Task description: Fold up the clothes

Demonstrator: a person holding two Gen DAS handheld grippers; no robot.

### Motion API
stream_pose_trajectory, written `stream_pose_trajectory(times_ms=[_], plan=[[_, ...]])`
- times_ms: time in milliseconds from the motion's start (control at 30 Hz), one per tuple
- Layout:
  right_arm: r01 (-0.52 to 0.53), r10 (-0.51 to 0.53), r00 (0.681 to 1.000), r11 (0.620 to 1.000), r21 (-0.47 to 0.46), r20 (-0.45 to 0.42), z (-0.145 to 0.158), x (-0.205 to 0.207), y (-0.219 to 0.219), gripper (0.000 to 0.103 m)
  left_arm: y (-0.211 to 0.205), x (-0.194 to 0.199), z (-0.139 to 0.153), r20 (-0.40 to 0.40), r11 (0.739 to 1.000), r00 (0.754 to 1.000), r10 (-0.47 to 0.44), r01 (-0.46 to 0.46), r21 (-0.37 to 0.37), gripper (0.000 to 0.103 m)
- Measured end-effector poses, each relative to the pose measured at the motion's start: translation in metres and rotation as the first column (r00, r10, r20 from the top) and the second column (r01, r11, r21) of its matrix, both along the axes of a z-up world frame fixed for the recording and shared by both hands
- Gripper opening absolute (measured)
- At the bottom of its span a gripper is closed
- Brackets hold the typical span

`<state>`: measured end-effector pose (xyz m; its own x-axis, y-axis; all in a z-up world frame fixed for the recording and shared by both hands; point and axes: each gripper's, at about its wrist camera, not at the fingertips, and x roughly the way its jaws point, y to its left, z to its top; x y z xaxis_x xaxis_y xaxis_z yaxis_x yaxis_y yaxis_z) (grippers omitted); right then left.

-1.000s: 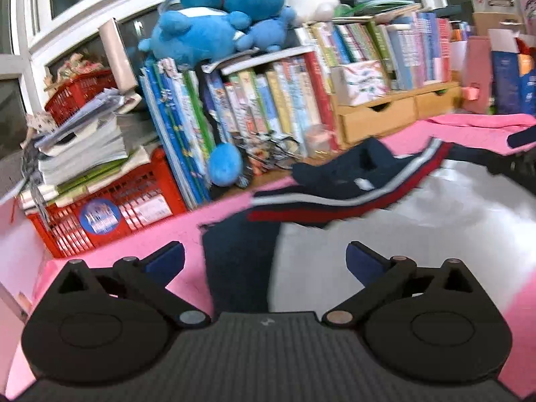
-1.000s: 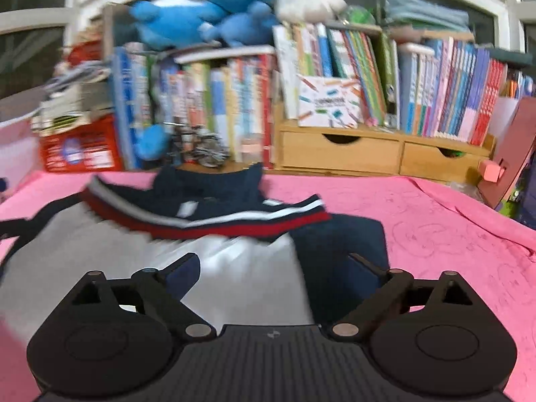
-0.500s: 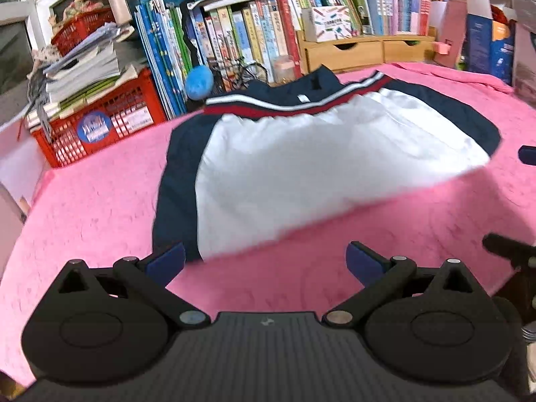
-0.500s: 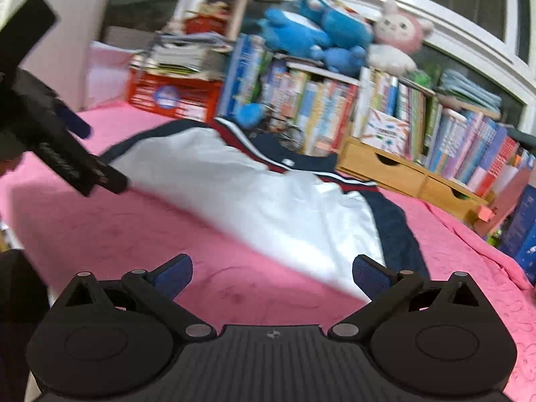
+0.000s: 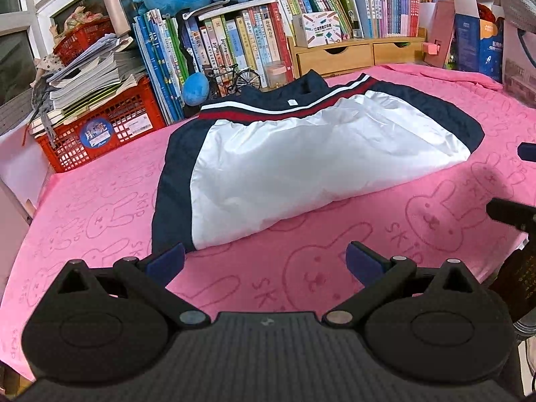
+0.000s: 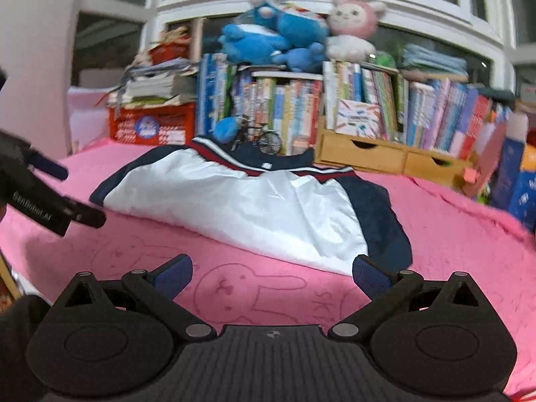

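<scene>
On the pink blanket (image 5: 100, 207), the white and navy jacket (image 5: 301, 154) lies folded toward the far edge, and both the left gripper (image 5: 264, 261) and right gripper (image 6: 273, 274), wide open and empty, could drag the slippery bundle apart.

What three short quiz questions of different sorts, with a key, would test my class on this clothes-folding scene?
1. True or false: the left tongs are shut on the jacket.
2. What does the jacket lie on? A) pink bunny-print cloth B) bare wood C) red crate
3. Fill in: the right tongs are ____, holding nothing.

Key
1. False: they are open, above the pink cloth, short of the jacket's hem.
2. A.
3. Open.
</scene>
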<state>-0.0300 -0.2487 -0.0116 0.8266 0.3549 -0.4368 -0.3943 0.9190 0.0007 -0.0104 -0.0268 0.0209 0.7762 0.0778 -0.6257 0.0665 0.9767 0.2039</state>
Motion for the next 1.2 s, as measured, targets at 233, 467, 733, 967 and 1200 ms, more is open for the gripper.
stream_pose_trajectory(times_ms=[233,467,733,967,1200], plan=[[0.237,-0.215,0.959,0.965,0.108,-0.185,-0.027,0.057,-0.018,0.052,0.026,0.034,-0.016,0.010,0.993,0.993,0.117,-0.117,-0.010,0.103],[0.229,-0.187,0.968,0.931,0.283,-0.169,-0.028,0.087,-0.038,0.053,0.063,0.069,-0.032,0.028,0.963,0.963,0.269,-0.269,0.006,0.103],[0.088,-0.092,0.995,0.992,-0.091,-0.038,-0.035,0.117,0.059,0.057,0.085,0.081,-0.047,0.019,0.942,0.943,0.332,-0.333,0.040,0.103],[0.398,-0.402,0.902,0.916,-0.056,-0.160,-0.024,0.146,-0.035,0.052,0.113,0.080,-0.046,-0.015,0.939,0.942,0.334,-0.334,-0.079,0.103],[0.476,-0.424,0.868,0.859,0.188,-0.259,-0.016,0.110,-0.092,0.073,0.079,0.058,0.009,0.104,0.967,0.969,0.222,-0.205,-0.154,0.100]])
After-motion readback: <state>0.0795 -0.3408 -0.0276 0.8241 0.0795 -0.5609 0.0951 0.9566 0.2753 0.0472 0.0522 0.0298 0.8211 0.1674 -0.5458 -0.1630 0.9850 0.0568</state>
